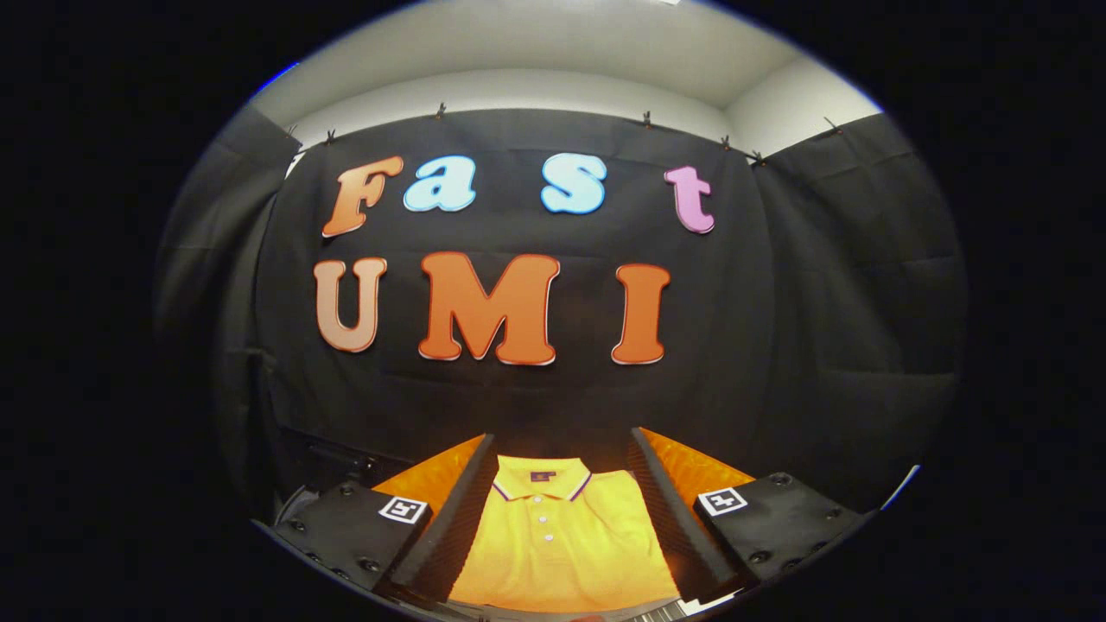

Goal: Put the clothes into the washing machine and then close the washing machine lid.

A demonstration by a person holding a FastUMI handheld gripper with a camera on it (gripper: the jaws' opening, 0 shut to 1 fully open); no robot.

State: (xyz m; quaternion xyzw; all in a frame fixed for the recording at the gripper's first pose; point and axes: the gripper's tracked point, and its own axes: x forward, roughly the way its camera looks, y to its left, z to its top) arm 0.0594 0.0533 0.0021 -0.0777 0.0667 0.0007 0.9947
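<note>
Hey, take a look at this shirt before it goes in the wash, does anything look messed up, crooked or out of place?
Nothing stands out. The yellow polo shirt lies flat and neatly folded, collar straight and buttons in line, between the open jaws of the gripper, which are not touching it.

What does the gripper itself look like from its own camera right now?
The gripper has two long fingers with ribbed inner pads. Each finger is mounted on a black block fastened with round screws, and each block carries a square black-and-white marker tag.
</note>
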